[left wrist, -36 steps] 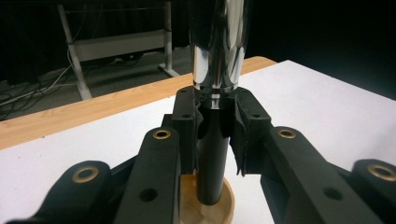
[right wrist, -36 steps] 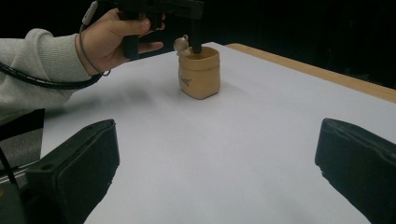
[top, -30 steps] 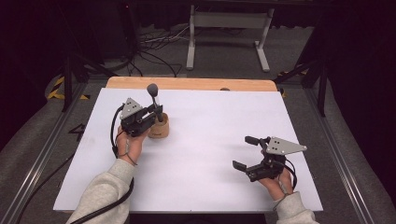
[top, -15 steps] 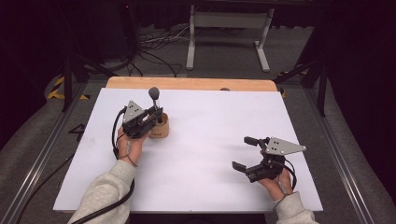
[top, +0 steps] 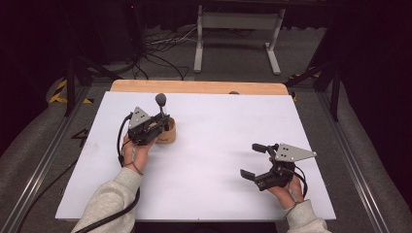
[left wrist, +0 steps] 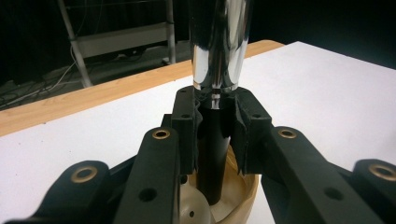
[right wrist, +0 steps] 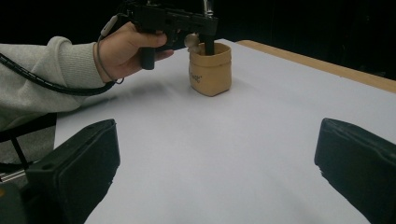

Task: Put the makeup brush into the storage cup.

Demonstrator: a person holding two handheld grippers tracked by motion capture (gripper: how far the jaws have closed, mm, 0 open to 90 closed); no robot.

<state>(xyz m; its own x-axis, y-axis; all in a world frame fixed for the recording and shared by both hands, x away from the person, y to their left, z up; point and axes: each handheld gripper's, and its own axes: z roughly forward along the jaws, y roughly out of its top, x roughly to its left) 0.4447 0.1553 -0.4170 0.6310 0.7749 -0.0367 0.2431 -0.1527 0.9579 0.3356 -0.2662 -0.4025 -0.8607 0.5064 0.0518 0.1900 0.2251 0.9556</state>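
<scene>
A tan cup (top: 167, 136) stands on the white table (top: 218, 121), left of centre. A long utensil (top: 161, 100) with a grey rounded top stands upright in it. In the left gripper view its shaft is chrome above (left wrist: 219, 46) and black below (left wrist: 211, 154), reaching down into the cup (left wrist: 245, 205). My left gripper (left wrist: 215, 126) is shut on the black shaft just above the cup's rim, and appears in the high view (top: 163, 122) and the right gripper view (right wrist: 205, 28). My right gripper (top: 250, 160) hovers open at the right front, its jaws wide apart (right wrist: 217, 149) with nothing between them, facing the cup (right wrist: 210, 70).
A wooden strip (top: 199, 87) runs along the table's far edge. Beyond it are a metal stand (top: 238, 39) and cables on the dark floor. A small round metallic piece (right wrist: 190, 41) sits at the cup's rim. Bare white surface lies between the two grippers.
My left gripper and the utensil have sunk slightly, the shaft going a little deeper into the cup. The right gripper has stayed in place and open.
</scene>
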